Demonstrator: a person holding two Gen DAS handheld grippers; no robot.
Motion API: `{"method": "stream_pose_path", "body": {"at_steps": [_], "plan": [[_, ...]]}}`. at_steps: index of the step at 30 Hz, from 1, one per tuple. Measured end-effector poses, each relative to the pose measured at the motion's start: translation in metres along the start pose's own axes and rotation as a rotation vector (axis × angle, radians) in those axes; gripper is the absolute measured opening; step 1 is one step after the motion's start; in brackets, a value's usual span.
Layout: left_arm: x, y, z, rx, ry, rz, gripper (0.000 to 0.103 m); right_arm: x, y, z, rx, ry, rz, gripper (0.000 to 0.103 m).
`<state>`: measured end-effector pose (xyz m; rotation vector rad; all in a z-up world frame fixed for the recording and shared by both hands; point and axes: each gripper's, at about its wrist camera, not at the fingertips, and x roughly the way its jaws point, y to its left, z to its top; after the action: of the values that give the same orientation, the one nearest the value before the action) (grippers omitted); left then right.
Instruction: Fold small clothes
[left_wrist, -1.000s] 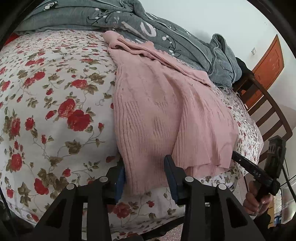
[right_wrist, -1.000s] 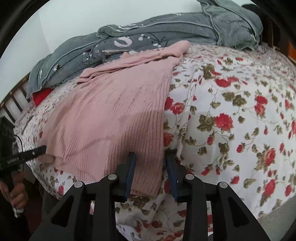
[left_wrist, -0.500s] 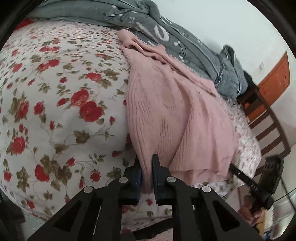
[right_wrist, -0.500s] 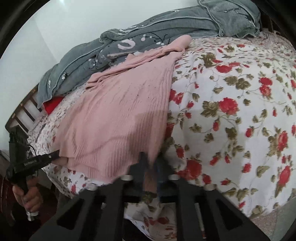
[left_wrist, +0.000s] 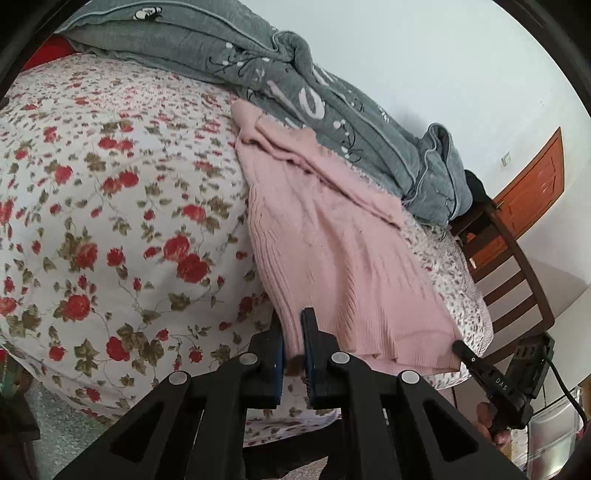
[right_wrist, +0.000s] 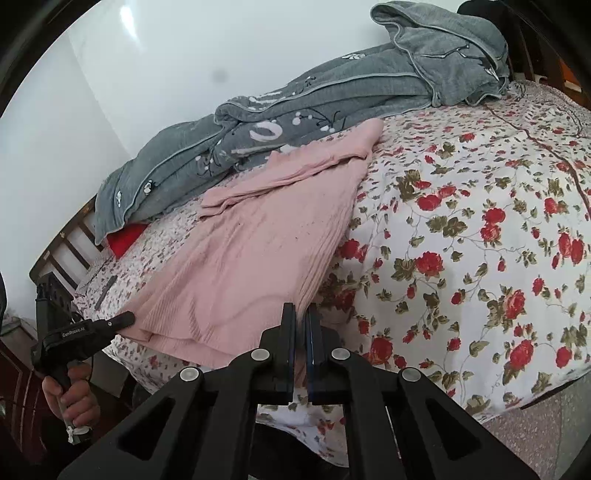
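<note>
Pink sweater (left_wrist: 325, 258) lies lengthwise on the bed (left_wrist: 110, 221), its neck end against the grey quilt (left_wrist: 295, 85), its hem at the bed's near edge. Left gripper (left_wrist: 292, 354) has its jaws closed narrow on one hem corner; right gripper (right_wrist: 300, 350) likewise pinches the opposite hem corner, knit visible between both pairs. Judgement: ribbed knit is soft, light and stretchy, will sag and drape between the two holds, not slippery. The hem corners are the sensible holds; keep them level and taut so the fold toward the quilt lands square, without dragging the floral sheet.
</note>
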<state>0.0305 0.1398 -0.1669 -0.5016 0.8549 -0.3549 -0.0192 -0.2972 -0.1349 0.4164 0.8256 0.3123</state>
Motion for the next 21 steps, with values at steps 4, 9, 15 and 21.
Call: {"method": "stream_pose_path", "body": {"at_steps": [4,9,15,21], "plan": [[-0.011,-0.005,0.003,0.018,-0.007,0.006,0.009,-0.011,0.003,0.004,0.009,-0.007,0.014,0.004],[-0.026,-0.013,-0.002,0.039,-0.014,-0.004,0.009,-0.027,0.007,0.008,0.009,-0.01,0.026,0.004],[-0.048,-0.027,-0.003,0.054,-0.034,-0.04,0.009,-0.055,0.011,0.016,0.021,-0.031,0.044,0.004],[-0.071,-0.035,-0.006,0.052,-0.07,-0.062,0.009,-0.077,0.022,0.021,0.012,-0.066,0.055,0.004]]}}
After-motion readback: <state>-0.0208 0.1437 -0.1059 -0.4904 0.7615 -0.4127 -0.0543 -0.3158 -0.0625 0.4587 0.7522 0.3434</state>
